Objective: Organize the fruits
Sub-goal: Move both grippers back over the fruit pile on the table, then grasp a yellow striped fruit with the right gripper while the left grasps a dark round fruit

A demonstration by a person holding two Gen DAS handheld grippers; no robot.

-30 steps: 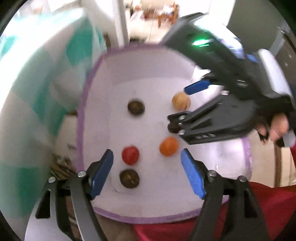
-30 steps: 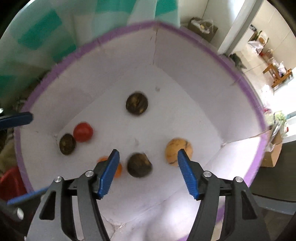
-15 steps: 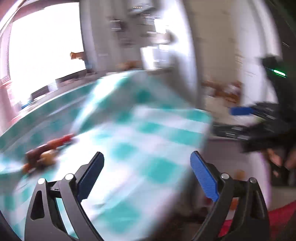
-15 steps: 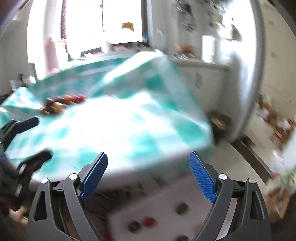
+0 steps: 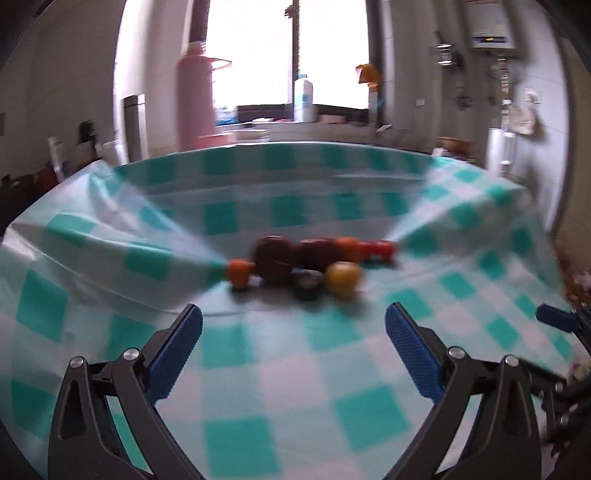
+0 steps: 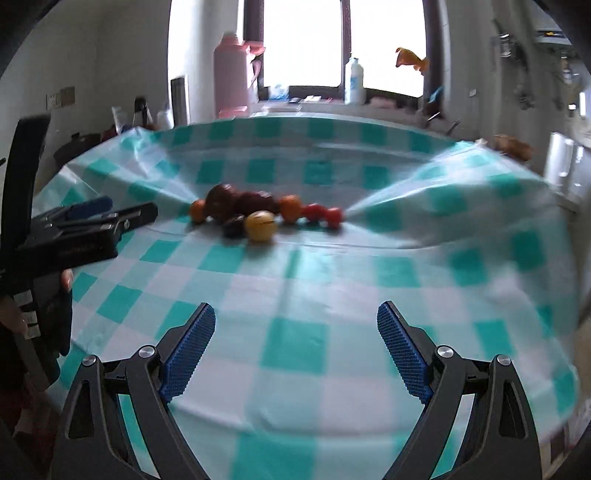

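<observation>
Empty, both hand-held grippers [image 5: 293,347] [image 6: 295,345] gape, the left's jaws opening; best approach the round yellow fruit [image 6: 260,225], nearest on the teal-checked bench [image 6: 295,280], squarely.

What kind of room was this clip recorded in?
Most likely a home kitchen or dining area: a table under a teal-checked tablecloth holds a row of fruit, a pink thermos jug and a white bottle stand by the window, and a wall-mounted water heater hangs at right.

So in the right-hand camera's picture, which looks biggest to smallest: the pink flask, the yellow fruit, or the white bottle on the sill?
1. pink flask, clearly largest
2. white bottle
3. yellow fruit, shorter than the bottle though rounder

The fruit sits nearer the camera, so it really is the smallest.
</observation>
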